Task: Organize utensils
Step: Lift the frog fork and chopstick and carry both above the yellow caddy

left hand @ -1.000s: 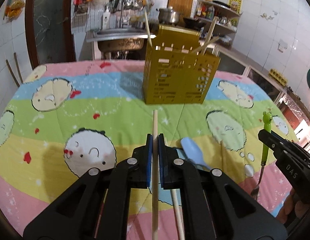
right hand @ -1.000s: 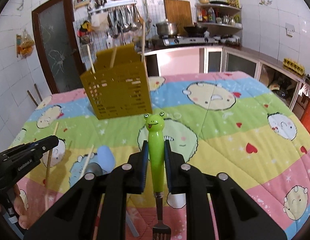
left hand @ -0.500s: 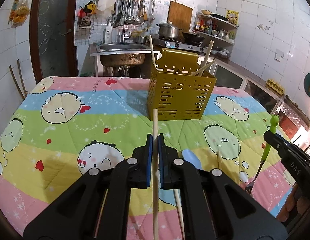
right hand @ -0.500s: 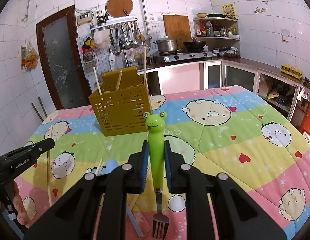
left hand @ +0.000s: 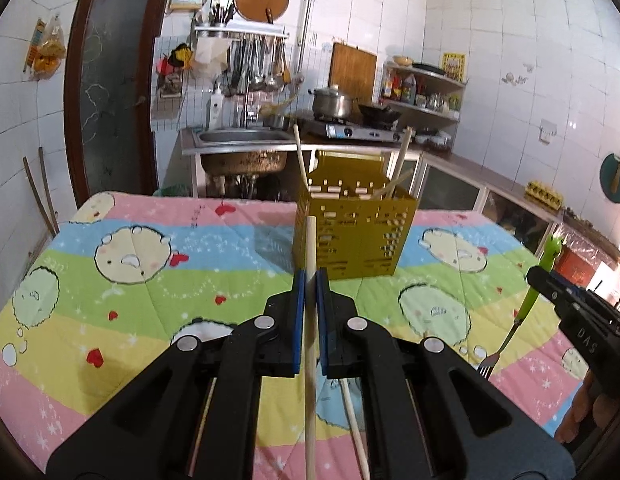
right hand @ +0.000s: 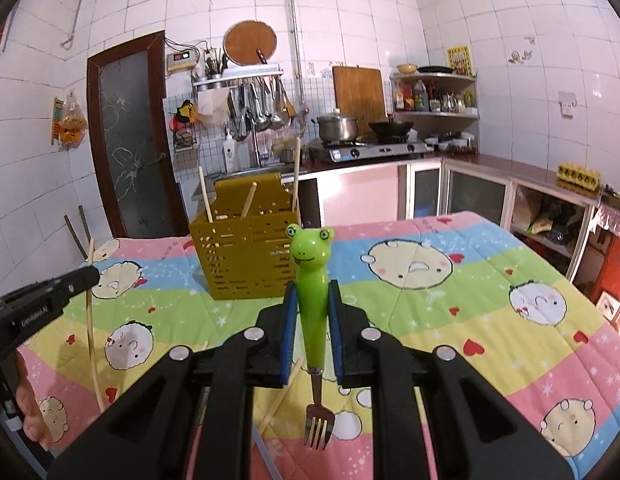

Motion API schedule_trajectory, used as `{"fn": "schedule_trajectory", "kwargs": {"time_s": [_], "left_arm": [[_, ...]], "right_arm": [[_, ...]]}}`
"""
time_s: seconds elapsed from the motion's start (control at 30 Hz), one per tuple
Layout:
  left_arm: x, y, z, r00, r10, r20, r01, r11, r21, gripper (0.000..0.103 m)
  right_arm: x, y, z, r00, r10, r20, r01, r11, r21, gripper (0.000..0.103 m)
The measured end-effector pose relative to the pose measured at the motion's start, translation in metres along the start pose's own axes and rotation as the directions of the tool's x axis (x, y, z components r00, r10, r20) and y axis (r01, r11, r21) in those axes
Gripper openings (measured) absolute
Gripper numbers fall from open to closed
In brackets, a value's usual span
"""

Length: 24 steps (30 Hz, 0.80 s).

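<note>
My left gripper [left hand: 310,280] is shut on a wooden chopstick [left hand: 310,360] that stands nearly upright between its blue pads, above the table. My right gripper [right hand: 313,292] is shut on a green frog-handled fork [right hand: 310,276], frog head up and tines hanging down. The same fork [left hand: 530,300] shows at the right of the left wrist view. A yellow perforated utensil holder [left hand: 351,236] [right hand: 246,260] stands on the table beyond both grippers, with several chopsticks leaning in it. The left gripper with its chopstick [right hand: 90,312] shows at the left of the right wrist view.
A colourful cartoon-print cloth [left hand: 150,280] covers the table. A loose chopstick [left hand: 355,432] and a light blue utensil [left hand: 329,396] lie on it below the grippers. Behind the table are a steel sink [left hand: 242,148], a stove with a pot [left hand: 333,104], shelves and a door.
Both grippers have risen and tipped up with their utensils, so the holder and table sit lower and the kitchen wall fills more of each view. Grips are unchanged.
</note>
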<state>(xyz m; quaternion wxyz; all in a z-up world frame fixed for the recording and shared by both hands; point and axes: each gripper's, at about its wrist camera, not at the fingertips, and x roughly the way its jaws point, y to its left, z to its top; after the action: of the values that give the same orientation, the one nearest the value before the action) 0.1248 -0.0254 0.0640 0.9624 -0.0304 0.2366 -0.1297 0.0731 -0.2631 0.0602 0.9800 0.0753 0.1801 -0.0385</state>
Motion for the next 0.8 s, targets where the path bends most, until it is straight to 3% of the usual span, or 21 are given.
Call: {"fn": "schedule_trajectory", "kwargs": {"time_s": [0.37, 0.57, 0.8], "left_arm": [[0.017, 0.001, 0.051, 0.996, 0.011, 0.087, -0.010, 1.000, -0.006, 0.005], [0.027, -0.016, 0.110, 0.985, -0.005, 0.174, 0.003, 1.000, 0.010, 0.005], [0.051, -0.027, 0.184, 0.954, -0.019, 0.298, 0.028, 0.999, -0.025, 0.005]], "right_arm": [[0.019, 0.006, 0.032, 0.998, 0.019, 0.061, -0.018, 1.000, -0.025, 0.015], [0.045, 0.004, 0.090, 0.992, 0.030, 0.124, -0.029, 1.000, -0.010, 0.015], [0.082, 0.011, 0.152, 0.980, 0.045, 0.194, -0.044, 0.999, -0.012, 0.015]]}}
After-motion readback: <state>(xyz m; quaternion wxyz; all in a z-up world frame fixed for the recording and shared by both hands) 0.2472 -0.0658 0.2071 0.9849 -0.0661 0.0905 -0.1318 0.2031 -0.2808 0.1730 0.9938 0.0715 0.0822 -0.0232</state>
